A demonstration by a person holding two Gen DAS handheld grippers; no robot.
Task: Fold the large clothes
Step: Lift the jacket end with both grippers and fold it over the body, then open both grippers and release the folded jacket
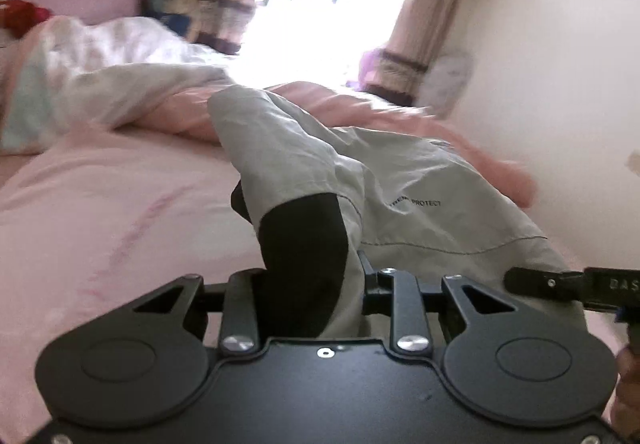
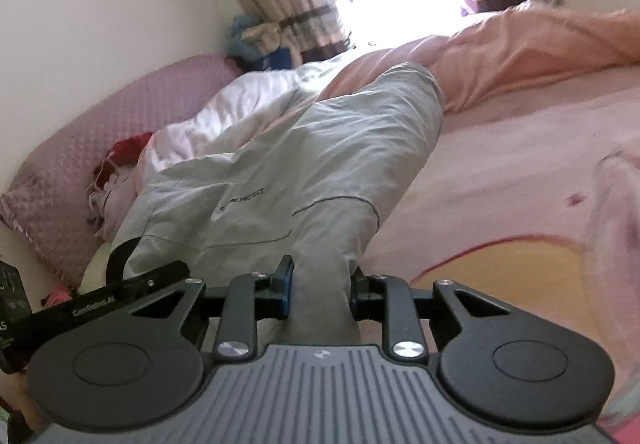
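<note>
Left wrist view: we see the left gripper (image 1: 310, 284) clenched on a bunch of the grey jacket (image 1: 400, 184), black panel and grey cloth pinched between its jaws. The jacket hangs lifted from there, its far end trailing toward the middle of the pink bed (image 1: 100, 212), with a rumpled white quilt (image 1: 120, 56) beyond near the headboard edge. The right gripper's finger (image 1: 560, 284) shows at the frame's right, touching the same cloth. Right wrist view: we see the right gripper (image 2: 322, 294) grasping a grey fold of the jacket (image 2: 320, 148), cloth packed between both pads. The jacket stretches away over the bed (image 2: 520, 164), toward the purple headboard (image 2: 140, 104). The left gripper (image 2: 100, 296) sits at the left, against the jacket's hem.
</note>
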